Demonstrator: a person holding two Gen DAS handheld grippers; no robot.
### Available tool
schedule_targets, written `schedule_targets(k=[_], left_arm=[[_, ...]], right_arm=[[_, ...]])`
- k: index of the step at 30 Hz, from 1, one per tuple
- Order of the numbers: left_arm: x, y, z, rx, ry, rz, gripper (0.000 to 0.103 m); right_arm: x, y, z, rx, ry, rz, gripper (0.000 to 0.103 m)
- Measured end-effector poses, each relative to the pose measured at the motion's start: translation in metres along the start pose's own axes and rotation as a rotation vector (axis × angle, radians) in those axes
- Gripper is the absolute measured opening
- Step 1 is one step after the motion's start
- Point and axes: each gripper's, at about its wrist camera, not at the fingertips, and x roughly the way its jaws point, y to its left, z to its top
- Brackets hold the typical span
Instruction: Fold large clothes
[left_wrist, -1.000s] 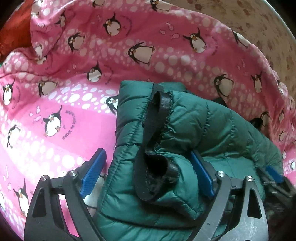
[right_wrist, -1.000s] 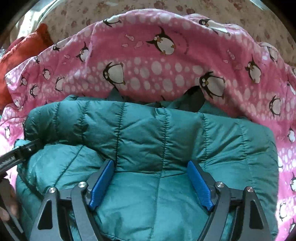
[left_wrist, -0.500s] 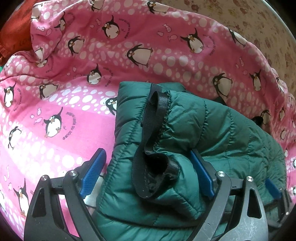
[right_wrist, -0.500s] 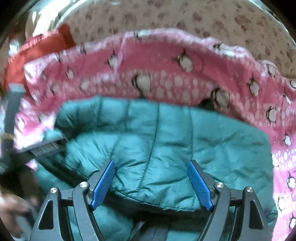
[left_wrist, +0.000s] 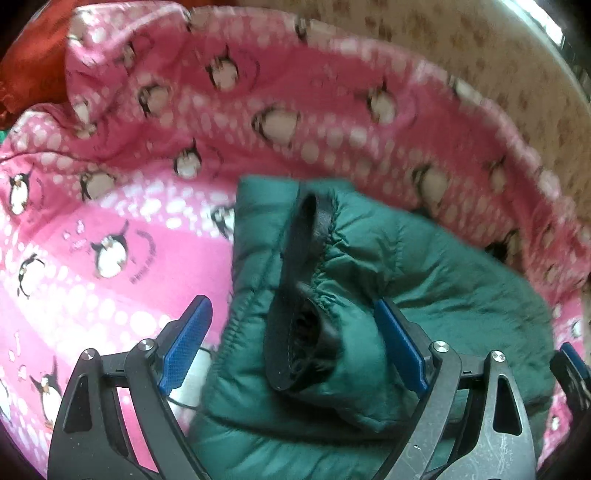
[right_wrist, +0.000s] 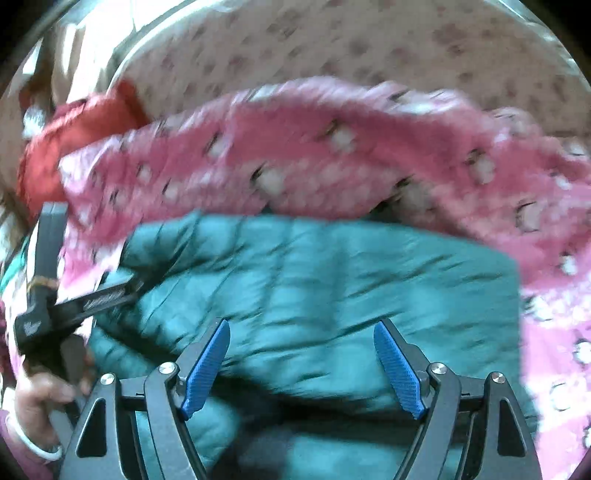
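The green puffer jacket (left_wrist: 424, 266) lies folded on the pink penguin blanket (left_wrist: 122, 206), under both wide-spread grippers, left gripper (left_wrist: 291, 347) and right gripper (right_wrist: 301, 365), neither gripping it.

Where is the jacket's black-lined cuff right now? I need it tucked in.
In the left wrist view the black-lined cuff lies on the folded green jacket, between the left gripper's open fingers, with the pink penguin blanket alongside.

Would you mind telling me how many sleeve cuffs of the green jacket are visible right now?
1: a black-trimmed cuff lies on top of the folded jacket, between the left gripper's open fingers. The other may be hidden in the folds.
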Motion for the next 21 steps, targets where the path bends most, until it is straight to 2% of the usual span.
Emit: schedule_targets(k=[2, 5, 8, 12, 16, 19, 21], left_arm=[[-0.015, 0.002, 0.006, -0.021, -0.056, -0.029, 0.09], [-0.022, -0.001, 0.016, -0.016, -0.075, -0.033, 0.09], [-0.011, -0.008, 0.022, 0.008, -0.057, 0.003, 0.09], [0.023, -0.013, 0.017, 0.063, 0.037, 0.095, 0.09], [0.036, -0.007, 0.008, 0.043, 0.037, 0.064, 0.091], [0.04, -0.007, 0.006, 0.035, 0.042, 0.057, 0.091], [0.042, -0.007, 0.006, 0.03, 0.045, 0.057, 0.091]], right_arm=[[-0.003, -0.023, 0.009, 0.028, -0.006, -0.055, 0.079], [0.002, -0.059, 0.017, 0.101, 0.006, -0.113, 0.079], [0.016, -0.084, 0.019, 0.154, 0.042, -0.163, 0.079], [0.043, -0.103, 0.01, 0.169, 0.101, -0.212, 0.079], [0.062, -0.112, -0.001, 0.185, 0.137, -0.211, 0.08], [0.073, -0.116, -0.007, 0.198, 0.154, -0.215, 0.086], [0.074, -0.117, -0.005, 0.209, 0.166, -0.212, 0.086]])
